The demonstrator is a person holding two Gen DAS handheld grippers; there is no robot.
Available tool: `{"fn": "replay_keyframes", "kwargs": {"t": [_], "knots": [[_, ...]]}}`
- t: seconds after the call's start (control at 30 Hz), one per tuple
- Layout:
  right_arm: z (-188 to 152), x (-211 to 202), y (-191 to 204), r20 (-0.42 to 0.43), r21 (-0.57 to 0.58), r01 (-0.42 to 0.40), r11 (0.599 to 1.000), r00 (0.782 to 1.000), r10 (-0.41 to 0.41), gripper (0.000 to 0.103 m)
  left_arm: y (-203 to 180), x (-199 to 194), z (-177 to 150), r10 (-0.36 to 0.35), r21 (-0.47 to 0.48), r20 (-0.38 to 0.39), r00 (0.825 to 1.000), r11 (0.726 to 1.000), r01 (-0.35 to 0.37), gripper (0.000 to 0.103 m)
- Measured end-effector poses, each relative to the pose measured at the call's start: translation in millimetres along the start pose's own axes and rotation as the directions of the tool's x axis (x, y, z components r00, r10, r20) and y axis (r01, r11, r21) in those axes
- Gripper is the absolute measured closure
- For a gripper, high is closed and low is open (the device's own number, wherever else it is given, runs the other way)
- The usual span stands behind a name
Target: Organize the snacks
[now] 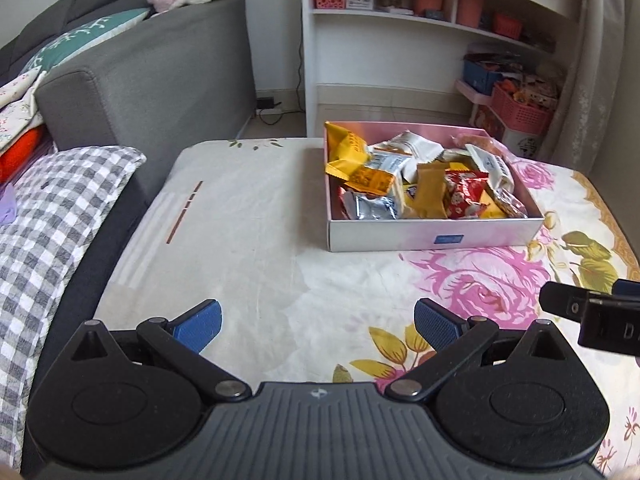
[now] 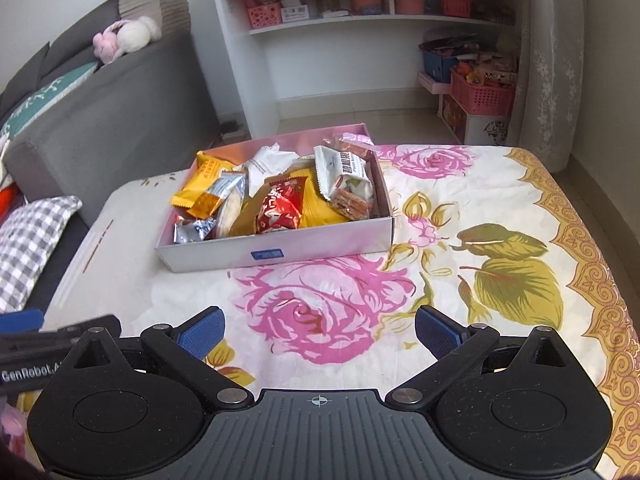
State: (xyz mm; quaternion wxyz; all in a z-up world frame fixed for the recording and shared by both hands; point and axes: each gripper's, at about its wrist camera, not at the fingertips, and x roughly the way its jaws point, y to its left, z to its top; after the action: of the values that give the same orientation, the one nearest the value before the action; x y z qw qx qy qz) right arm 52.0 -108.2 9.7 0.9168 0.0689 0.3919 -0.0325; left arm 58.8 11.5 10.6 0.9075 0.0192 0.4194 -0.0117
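A shallow pink-and-white box [image 1: 432,236] [image 2: 280,254] sits on the floral tablecloth and holds several wrapped snacks: yellow packets [image 1: 348,152] [image 2: 208,178], a red packet [image 1: 464,196] [image 2: 280,208], silver packets [image 1: 372,206] [image 2: 192,230] and white packets [image 1: 420,146] [image 2: 344,172]. My left gripper [image 1: 318,326] is open and empty above the cloth, in front of the box and to its left. My right gripper [image 2: 320,330] is open and empty above the pink rose print, in front of the box. Each gripper shows at the edge of the other's view.
The table [image 1: 240,240] [image 2: 500,220] is covered by a floral cloth. A grey sofa [image 1: 152,80] with a checked cushion [image 1: 52,208] stands to the left. A white shelf unit [image 1: 400,40] and pink baskets [image 2: 482,96] stand behind the table.
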Motion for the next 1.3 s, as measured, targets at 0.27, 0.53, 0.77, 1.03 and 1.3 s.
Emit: {"fn": "replay_keyframes", "kwargs": {"t": [0.27,0.53,0.77,1.03,1.3], "knots": [[6,5,6,0.016,-0.019,0.011,1.000,1.000,-0.011,0.001,2,8,-1,-0.003,-0.005,-0.028,1.000,1.000,0.003,0.000],[4,12,9,-0.016,-0.026,0.007,1.000,1.000,-0.008,0.001,4,9,0,0.002,-0.008,-0.030,1.000,1.000,-0.002,0.000],[3,9,10,-0.012,-0.030,0.002,1.000,1.000,-0.002,0.001,7,8,1,0.025,-0.013,-0.017,1.000,1.000,-0.025,0.000],[3,8,11,-0.006,-0.030,0.006,1.000,1.000,-0.006,0.001,7,6,2,0.027,-0.012,-0.013,1.000,1.000,-0.027,0.000],[2,8,13,-0.007,-0.035,0.007,0.999,1.000,-0.007,0.001,6,6,2,0.027,-0.012,-0.013,1.000,1.000,-0.027,0.000]]}}
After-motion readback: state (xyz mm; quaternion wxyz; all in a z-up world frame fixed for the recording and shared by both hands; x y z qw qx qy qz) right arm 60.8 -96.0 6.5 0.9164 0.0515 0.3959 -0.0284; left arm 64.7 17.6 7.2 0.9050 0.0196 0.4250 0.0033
